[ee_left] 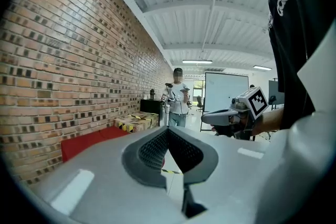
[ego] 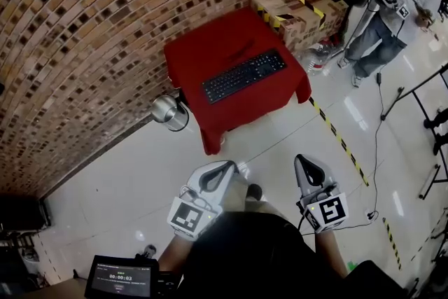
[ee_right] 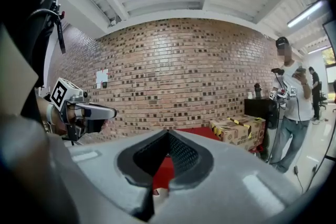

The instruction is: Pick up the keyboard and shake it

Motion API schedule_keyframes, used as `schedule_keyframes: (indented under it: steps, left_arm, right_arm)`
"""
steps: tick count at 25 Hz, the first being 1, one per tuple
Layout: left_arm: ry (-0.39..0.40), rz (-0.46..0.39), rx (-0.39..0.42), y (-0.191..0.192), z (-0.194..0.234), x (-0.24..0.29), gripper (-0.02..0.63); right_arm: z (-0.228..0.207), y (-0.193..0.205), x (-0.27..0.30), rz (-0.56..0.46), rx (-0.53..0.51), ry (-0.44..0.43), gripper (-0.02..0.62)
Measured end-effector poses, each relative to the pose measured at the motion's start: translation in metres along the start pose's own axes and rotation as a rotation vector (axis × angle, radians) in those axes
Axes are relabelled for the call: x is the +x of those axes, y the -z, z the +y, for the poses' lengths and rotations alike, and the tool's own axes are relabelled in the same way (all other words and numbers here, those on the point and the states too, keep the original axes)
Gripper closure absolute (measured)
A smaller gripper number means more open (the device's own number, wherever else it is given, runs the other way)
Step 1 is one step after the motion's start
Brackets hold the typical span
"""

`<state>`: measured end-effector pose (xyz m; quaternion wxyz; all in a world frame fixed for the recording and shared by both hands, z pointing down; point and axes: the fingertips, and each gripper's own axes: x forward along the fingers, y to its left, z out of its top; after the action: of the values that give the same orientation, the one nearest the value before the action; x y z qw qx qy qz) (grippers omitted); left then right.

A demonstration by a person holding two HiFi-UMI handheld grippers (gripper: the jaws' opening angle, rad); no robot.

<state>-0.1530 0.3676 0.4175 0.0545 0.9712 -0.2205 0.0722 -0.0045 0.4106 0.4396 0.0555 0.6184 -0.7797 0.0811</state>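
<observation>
Both our left gripper and our right gripper have the jaws clenched with nothing between them; the black keyboard lies flat on the red tabletop, well apart from both.

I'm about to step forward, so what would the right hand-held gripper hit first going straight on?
Most likely the red tablecloth, seen just past the shut right hand-held gripper; only open floor seems to lie between, though depth is unclear.
</observation>
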Motion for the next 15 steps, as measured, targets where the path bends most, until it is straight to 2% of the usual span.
schedule_keyframes:
  steps: [6,15]
  left_arm:
    - [-0.007,0.010,-0.042,0.014,0.024,0.008,0.591]
    - [0.050,-0.023,-0.070,0.007,0.073,0.046,0.591]
  right_arm:
    - [0.003,-0.005,0.021,-0.014,-0.001,-0.007,0.603]
    - [-0.016,-0.017,0.076,0.018,-0.030,0.017,0.603]
